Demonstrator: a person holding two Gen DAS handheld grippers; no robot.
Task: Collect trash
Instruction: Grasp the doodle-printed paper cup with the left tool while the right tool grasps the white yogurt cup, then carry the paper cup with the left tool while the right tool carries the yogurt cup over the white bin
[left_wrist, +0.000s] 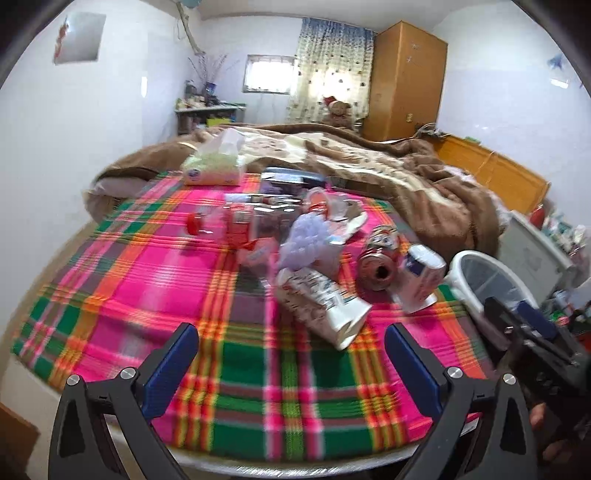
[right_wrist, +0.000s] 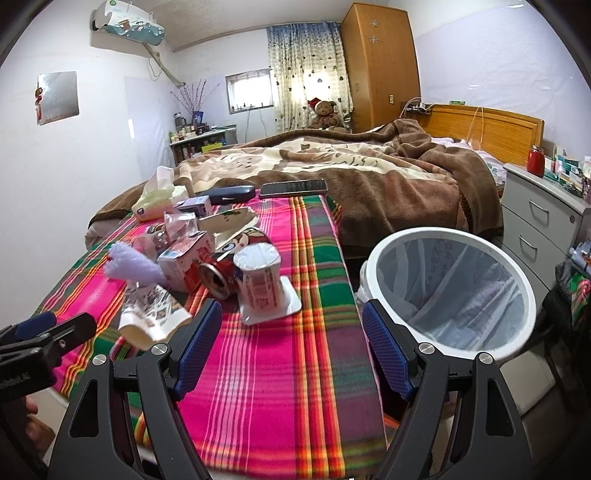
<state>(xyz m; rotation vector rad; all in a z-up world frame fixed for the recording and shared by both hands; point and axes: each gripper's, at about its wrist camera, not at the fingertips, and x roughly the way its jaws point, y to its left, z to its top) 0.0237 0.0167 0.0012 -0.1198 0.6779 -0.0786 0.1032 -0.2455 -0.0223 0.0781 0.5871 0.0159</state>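
Both grippers, left (left_wrist: 291, 354) and right (right_wrist: 291, 336), gape wide and empty over the plaid blanket (right_wrist: 280, 387) (trash (right_wrist: 258, 284) heaped mid-bed); white bin (right_wrist: 450, 291) stands beside the bed's edge.

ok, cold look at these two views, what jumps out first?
The loud pink, green and orange plaid blanket fills the foreground, with a heap of trash on it: a crushed red can, an upturned cup, cartons and wrappers. Just off its right edge stands a white lined bin. Both grippers, left and right, hover open and empty.
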